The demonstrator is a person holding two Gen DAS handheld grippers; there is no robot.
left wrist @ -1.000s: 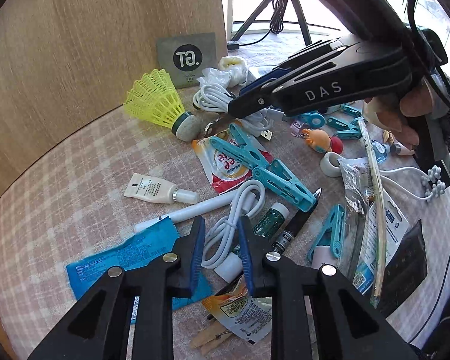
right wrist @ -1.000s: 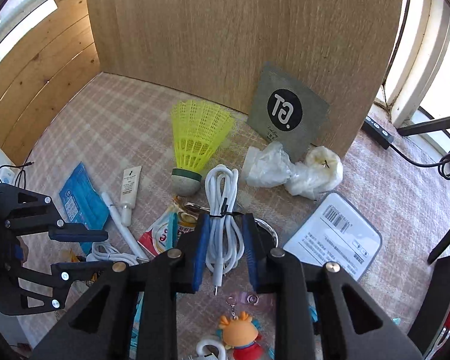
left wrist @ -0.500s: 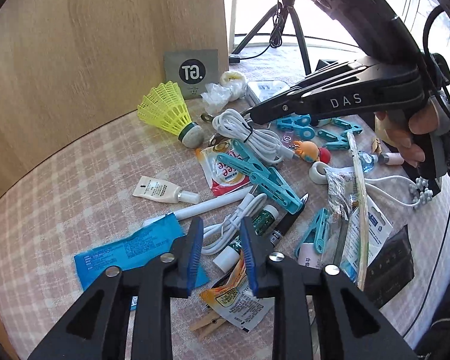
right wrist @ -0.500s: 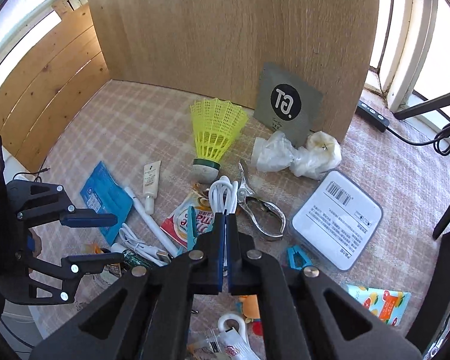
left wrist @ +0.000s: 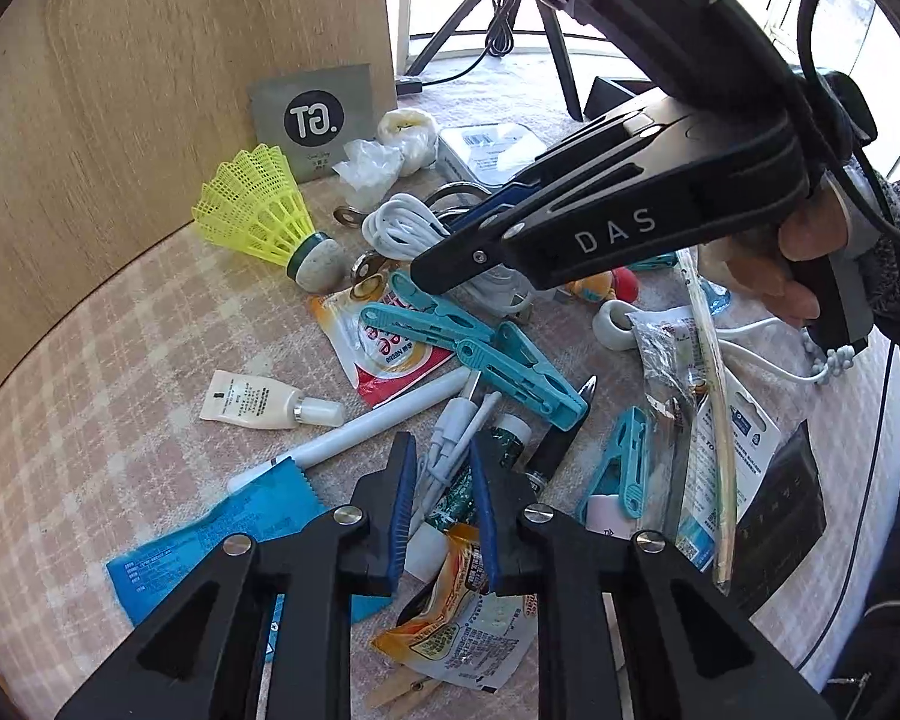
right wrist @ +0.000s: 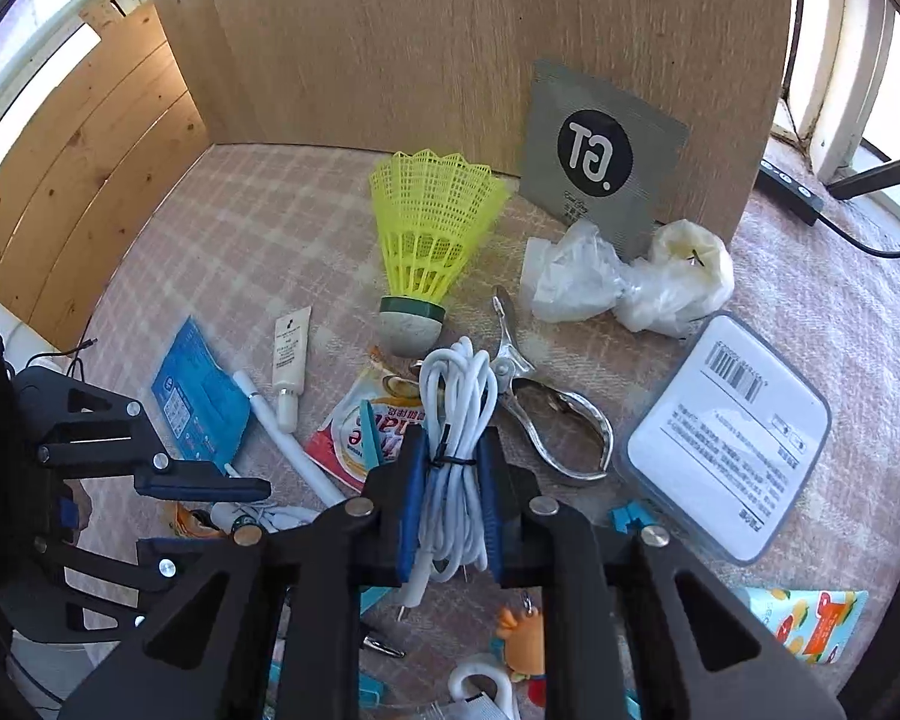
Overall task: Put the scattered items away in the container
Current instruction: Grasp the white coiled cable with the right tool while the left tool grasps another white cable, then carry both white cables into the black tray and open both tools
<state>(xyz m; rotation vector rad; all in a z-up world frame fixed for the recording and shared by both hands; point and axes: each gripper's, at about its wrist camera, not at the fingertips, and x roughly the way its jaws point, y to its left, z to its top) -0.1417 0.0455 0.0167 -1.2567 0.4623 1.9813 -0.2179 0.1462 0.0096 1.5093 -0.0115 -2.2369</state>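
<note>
- Jaws of the right gripper (right wrist: pixel 448 501) pinched onto a bundled white charging cable (right wrist: pixel 457 420), held at the black tie round its middle; loops stick out ahead of the fingers, plug ends hang behind.
- Jaws of the left gripper (left wrist: pixel 442 501) part-open, straddling a second, loose white cable (left wrist: pixel 453 441) and a green-labelled tube (left wrist: pixel 480 468) on the bench. Not clamped on either as far as I can tell; gaps show beside both pads.
- Container: cannot say for certain. A dark box (left wrist: pixel 780 513) sits at the near right bench edge in the left view; possibly the target, its inside not visible.
- Progress, my reading: early. Only one item is in hand, nothing seen stowed.
- Left on the pink checked cloth (right wrist: pixel 258 228): yellow plastic shuttlecock (right wrist: pixel 426 240), small white cream tube (right wrist: pixel 290 360), blue flat sachet (right wrist: pixel 201 402), white pen-like stick (left wrist: pixel 384 420), teal plastic clothes pegs (left wrist: pixel 474 348), metal nail clippers (right wrist: pixel 546 414), crumpled clear plastic bags (right wrist: pixel 624 282), white square tin with barcode label (right wrist: pixel 726 438), grey "GT" card (right wrist: pixel 600 150) leaning on the wooden back panel, red-and-white snack packet (left wrist: pixel 384 348), orange toy keyring (right wrist: pixel 522 639).
- Next, likely: carry the bundled cable to the container, then close on the loose cable.
- Risk: the loose cable could drag neighbours along.
</note>
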